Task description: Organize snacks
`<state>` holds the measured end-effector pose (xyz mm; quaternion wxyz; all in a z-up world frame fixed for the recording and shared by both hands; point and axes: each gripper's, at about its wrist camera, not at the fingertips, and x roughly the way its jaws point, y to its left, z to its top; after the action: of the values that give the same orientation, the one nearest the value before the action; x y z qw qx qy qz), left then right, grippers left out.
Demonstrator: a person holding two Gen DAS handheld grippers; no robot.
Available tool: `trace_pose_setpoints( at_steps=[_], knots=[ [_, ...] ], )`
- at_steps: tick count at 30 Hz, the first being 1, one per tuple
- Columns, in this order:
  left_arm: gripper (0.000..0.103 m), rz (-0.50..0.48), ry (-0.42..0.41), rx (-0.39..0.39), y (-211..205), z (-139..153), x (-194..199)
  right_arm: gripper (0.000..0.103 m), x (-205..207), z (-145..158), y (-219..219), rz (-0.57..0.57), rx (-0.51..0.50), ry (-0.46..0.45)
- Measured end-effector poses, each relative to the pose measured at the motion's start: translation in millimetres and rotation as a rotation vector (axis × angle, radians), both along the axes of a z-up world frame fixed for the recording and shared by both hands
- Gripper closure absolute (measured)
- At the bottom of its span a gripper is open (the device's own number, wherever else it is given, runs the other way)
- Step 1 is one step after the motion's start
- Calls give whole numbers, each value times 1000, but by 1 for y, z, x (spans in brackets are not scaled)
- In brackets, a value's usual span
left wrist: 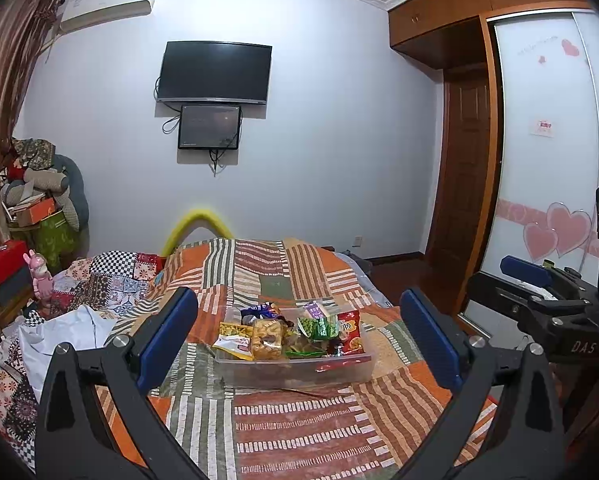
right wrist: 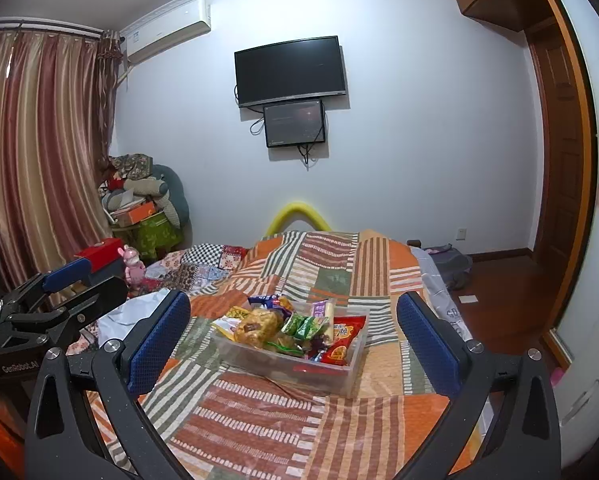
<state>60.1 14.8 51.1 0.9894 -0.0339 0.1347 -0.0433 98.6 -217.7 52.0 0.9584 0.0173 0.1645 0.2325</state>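
Snacks (left wrist: 289, 334) lie heaped in a clear plastic bin (left wrist: 299, 370) that rests on the patchwork bedspread (left wrist: 299, 432), toward the middle of the bed. We note a red chip bag (left wrist: 349, 332) at the bin's right end, green packets (left wrist: 319, 326) beside it, a clear bag of golden pastry (left wrist: 266, 339) left of centre, and a yellow packet (left wrist: 232, 330) at the left end. A purple-and-blue packet (left wrist: 259, 312) sits at the far side; its printing is too small for us to read.

We find the left tool (left wrist: 299, 344) spread wide, its blue pads (left wrist: 167, 336) standing either side of the bin in view and well short of it, nothing between them. The right tool (right wrist: 293, 344) is likewise spread and empty, also clear of the bin.

On the far wall hangs a dark television (left wrist: 214, 72), a smaller screen (left wrist: 209, 127) just below it. A striped curtain (right wrist: 39, 152) covers the left side. A wooden door (left wrist: 465, 168) stands at the right.
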Motion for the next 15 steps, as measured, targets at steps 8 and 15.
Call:
trace_pose_setpoints(
  at_steps=[8,15],
  knots=[
    [0,-8,8,-7,2,0,2,0,0,1,-2,-2,-2,-2],
    [0,-25,12,-2,3,-2,3,0,0,1,-2,-2,-2,0]
  ],
)
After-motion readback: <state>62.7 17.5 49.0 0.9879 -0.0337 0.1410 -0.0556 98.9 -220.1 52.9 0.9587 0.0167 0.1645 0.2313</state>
